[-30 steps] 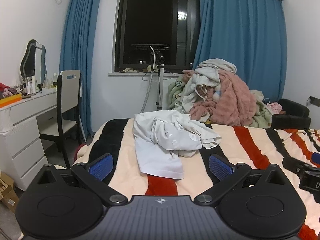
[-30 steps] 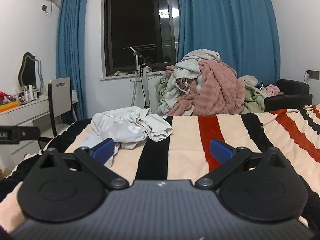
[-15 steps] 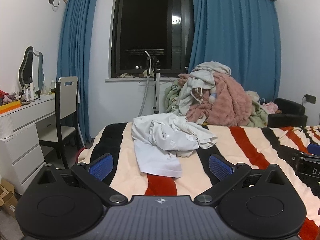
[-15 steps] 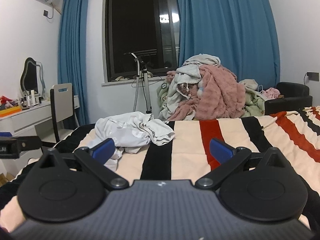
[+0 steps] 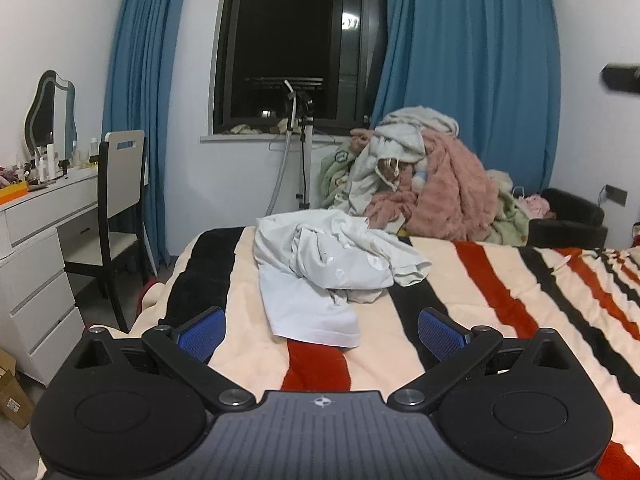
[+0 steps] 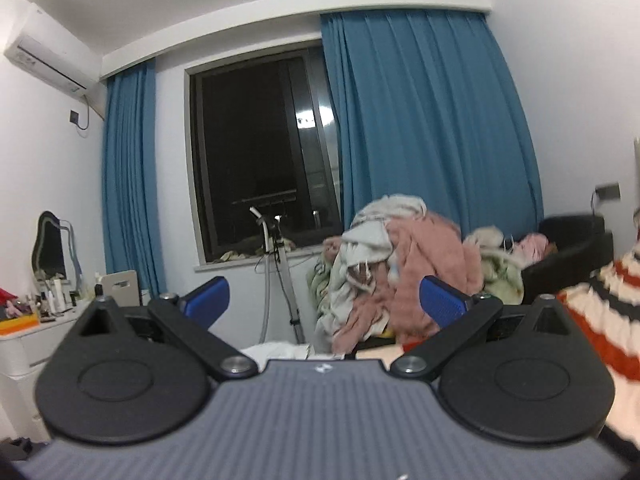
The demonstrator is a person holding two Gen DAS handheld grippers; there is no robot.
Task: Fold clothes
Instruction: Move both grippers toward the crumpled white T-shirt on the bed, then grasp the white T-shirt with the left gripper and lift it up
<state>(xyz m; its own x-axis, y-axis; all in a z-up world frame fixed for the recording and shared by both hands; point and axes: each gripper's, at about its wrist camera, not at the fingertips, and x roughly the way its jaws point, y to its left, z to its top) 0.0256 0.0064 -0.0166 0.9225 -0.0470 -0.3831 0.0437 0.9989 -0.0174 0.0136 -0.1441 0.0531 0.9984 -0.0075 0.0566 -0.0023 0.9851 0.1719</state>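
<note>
A crumpled white garment (image 5: 324, 268) lies on the striped bed cover (image 5: 500, 292), ahead of my left gripper (image 5: 322, 334). That gripper is open and empty, low over the bed, with the garment's near edge between its blue pads (image 5: 200, 334). My right gripper (image 6: 324, 306) is open and empty, tilted up toward the window. Only a white sliver of the garment (image 6: 280, 350) shows above its body.
A heap of pink and pale clothes (image 5: 424, 184) is piled beyond the bed, also in the right wrist view (image 6: 400, 268). A white desk (image 5: 32, 248) and a chair (image 5: 116, 200) stand at the left. A black armchair (image 5: 568, 224) is at the right. A stand (image 5: 300, 152) is by the window.
My right gripper has lifted and tilted upward, so the bed and garment drop out of its view. My left gripper has risen slightly; the garment has not moved.
</note>
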